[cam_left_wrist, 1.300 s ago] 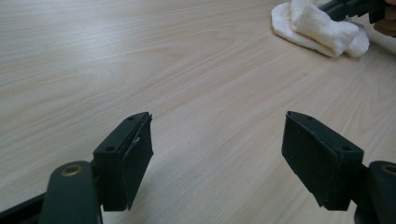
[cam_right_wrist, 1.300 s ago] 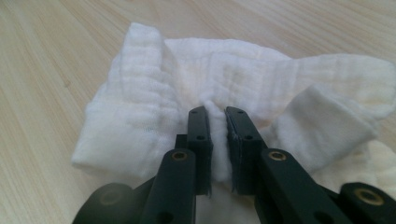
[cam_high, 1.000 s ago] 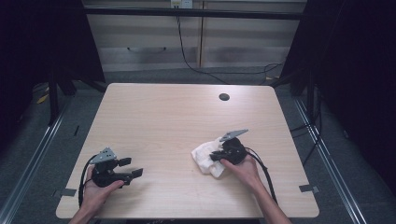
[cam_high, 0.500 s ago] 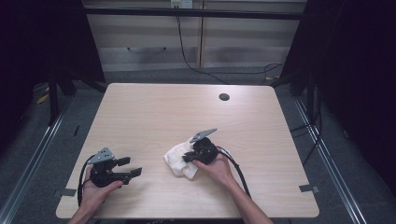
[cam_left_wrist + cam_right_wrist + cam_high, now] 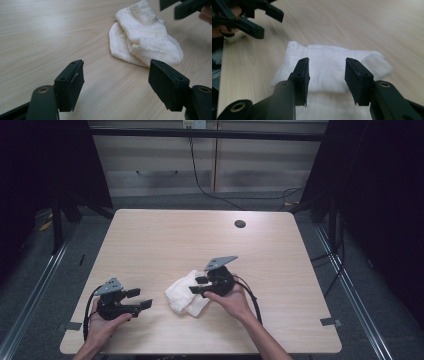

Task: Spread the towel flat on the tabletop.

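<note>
Our right gripper (image 5: 327, 82) has its jaws partly open over the white cloth (image 5: 186, 293), gripping nothing, though it presses on the top fold. Over the last second it has slid the cloth leftward across the table (image 5: 165, 240), toward our left gripper (image 5: 117, 85), whose jaws gape wide and empty, aimed at the bundle just ahead. We judge this a wiping stroke or a hand-over. Nothing blocks the way; the small dark hole (image 5: 240, 224) sits well apart at the far edge.
</note>
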